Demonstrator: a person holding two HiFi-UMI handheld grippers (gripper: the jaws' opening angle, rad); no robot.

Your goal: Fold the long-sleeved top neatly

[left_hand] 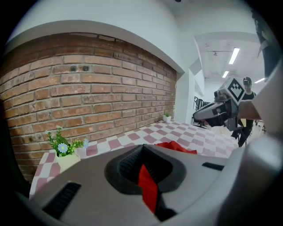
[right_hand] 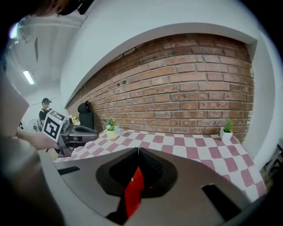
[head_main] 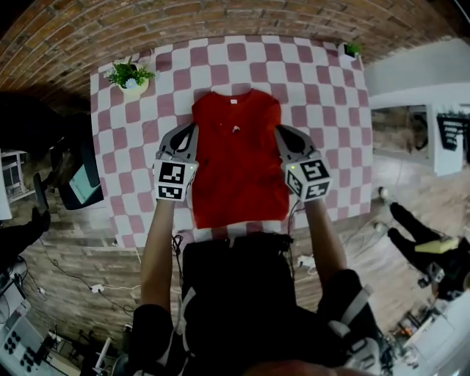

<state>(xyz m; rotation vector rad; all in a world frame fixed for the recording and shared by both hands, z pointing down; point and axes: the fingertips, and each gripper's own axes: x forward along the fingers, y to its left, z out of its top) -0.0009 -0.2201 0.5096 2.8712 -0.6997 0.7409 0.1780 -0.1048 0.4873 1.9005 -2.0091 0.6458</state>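
Note:
A red long-sleeved top (head_main: 239,165) lies flat on the pink-and-white checked table (head_main: 125,139), collar at the far end; no sleeves show beyond its sides. My left gripper (head_main: 192,132) is at the top's left edge and my right gripper (head_main: 281,134) at its right edge, both about level with the chest. In the left gripper view the jaws are shut with a strip of red fabric (left_hand: 148,187) pinched between them. The right gripper view shows the same: jaws shut on a red fold (right_hand: 133,192). Each gripper shows in the other's view, the right gripper (left_hand: 216,110) and the left gripper (right_hand: 73,132).
A potted plant with a blue flower (head_main: 131,77) stands at the table's far left corner, a small green plant (head_main: 351,50) at the far right corner. A brick wall (head_main: 220,22) backs the table. The near table edge runs just below the top's hem.

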